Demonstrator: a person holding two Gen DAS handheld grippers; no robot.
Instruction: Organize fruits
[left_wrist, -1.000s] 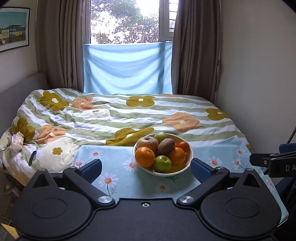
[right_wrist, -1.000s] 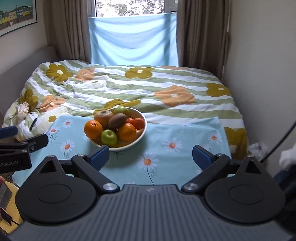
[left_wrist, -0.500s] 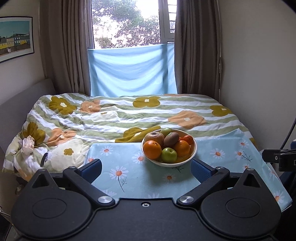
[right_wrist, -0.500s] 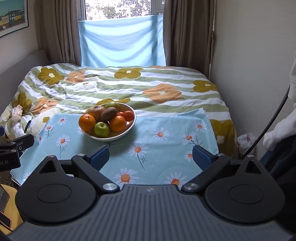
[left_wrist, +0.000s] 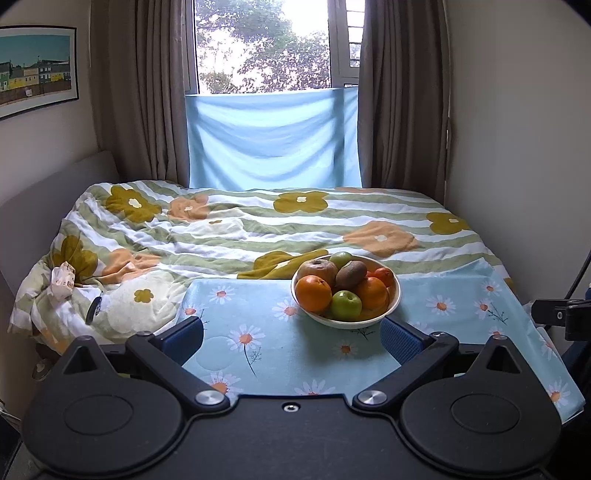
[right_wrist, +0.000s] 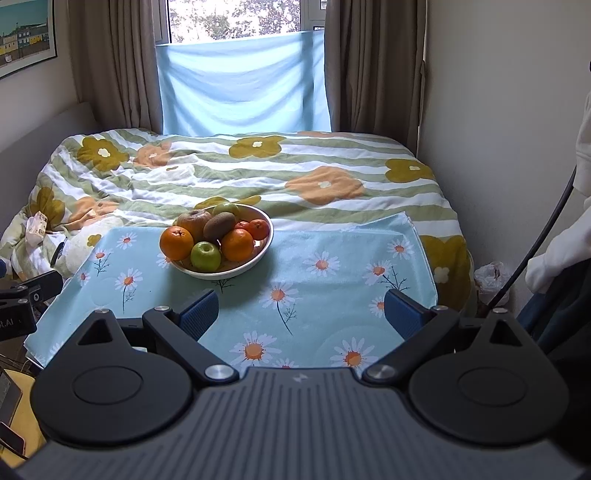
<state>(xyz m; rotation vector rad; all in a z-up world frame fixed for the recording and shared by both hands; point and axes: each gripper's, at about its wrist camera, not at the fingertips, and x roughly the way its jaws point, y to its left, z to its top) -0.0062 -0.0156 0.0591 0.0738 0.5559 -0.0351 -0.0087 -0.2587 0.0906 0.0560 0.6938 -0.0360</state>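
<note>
A white bowl (left_wrist: 389, 312) (right_wrist: 266, 243) piled with fruit rests on a light blue daisy cloth (left_wrist: 258, 314) (right_wrist: 325, 280) at the foot of a bed. In the pile I see oranges (left_wrist: 314, 294) (right_wrist: 176, 243), a green apple (left_wrist: 346, 305) (right_wrist: 205, 255), a kiwi (left_wrist: 351, 275) (right_wrist: 219, 226) and a brownish apple (left_wrist: 317, 269) (right_wrist: 194, 221). My left gripper (left_wrist: 291, 336) is open, well short of the bowl, empty. My right gripper (right_wrist: 301, 314) is open too, empty, with the bowl ahead to its left.
The bed carries a striped flowered duvet (left_wrist: 258, 229) (right_wrist: 258, 173). Walls close in on the right, curtains and a window stand behind. A person's white sleeve (right_wrist: 554, 254) and a black cable (right_wrist: 535, 243) are at the right. The other gripper's body (left_wrist: 561, 317) (right_wrist: 22, 302) shows at each view's edge.
Both grippers have pulled back and risen, so the bowl looks smaller and farther away. Both stay open and the fruit has not moved.
</note>
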